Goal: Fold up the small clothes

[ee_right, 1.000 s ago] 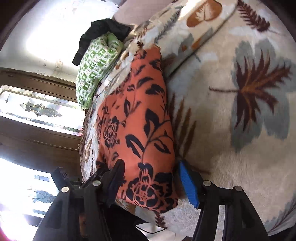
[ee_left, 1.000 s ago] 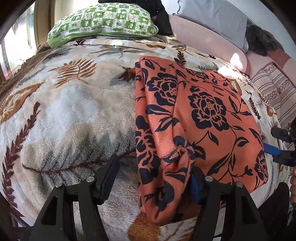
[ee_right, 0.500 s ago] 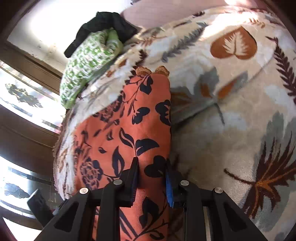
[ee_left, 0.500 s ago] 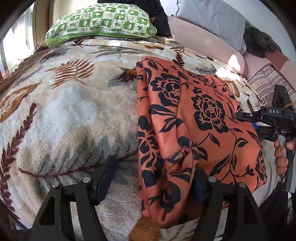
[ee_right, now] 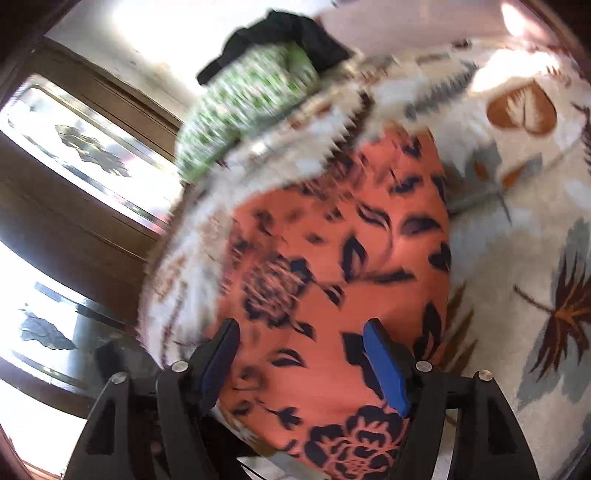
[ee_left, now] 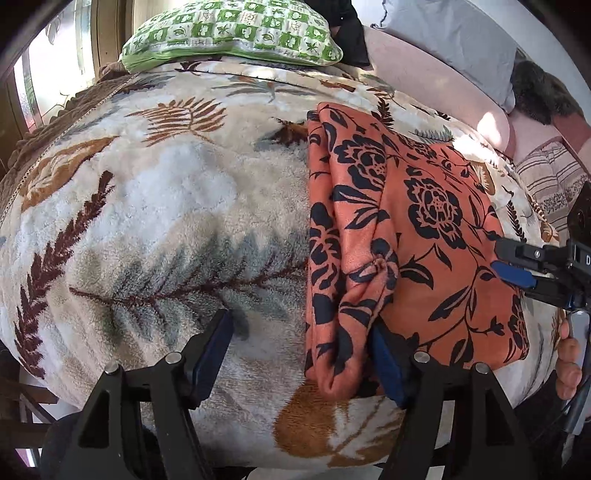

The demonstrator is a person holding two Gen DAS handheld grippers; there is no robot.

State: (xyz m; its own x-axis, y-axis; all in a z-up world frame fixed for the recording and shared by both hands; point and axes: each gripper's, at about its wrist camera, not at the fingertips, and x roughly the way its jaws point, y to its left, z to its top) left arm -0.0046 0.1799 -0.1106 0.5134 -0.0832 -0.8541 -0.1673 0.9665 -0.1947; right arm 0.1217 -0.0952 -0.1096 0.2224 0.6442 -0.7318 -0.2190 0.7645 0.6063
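Orange floral cloth (ee_left: 417, 236) lies on the bed, on top of the fleece leaf-print blanket (ee_left: 166, 221) that covers nearly everything in my left view. The cloth sits on the right half of that blanket, folded over itself, with a bunched, rolled edge running along its left side down to the near rim of the bed. Behind it, at the head of the bed, a green checked pillow (ee_left: 232, 33) rests against the wall, with a black garment (ee_left: 351, 37) draped beside it. To the right are a grey pillow (ee_left: 454, 40), a dark furry cushion (ee_left: 543, 96) and a striped cushion (ee_left: 550, 177), all well apart from the cloth.

My left gripper (ee_left: 303, 354) has its fingers spread wide. One finger (ee_left: 212, 350) is over bare blanket and the other is tucked against the rolled edge of the cloth, so the roll lies between them but is not pinched.

My right gripper (ee_right: 301, 363) hovers over the near end of the cloth with its fingers apart, holding nothing; that view is blurred, so I cannot tell whether the pads touch the fabric. In the left view its blue-padded finger (ee_left: 513, 275) reaches in over the cloth's right edge.
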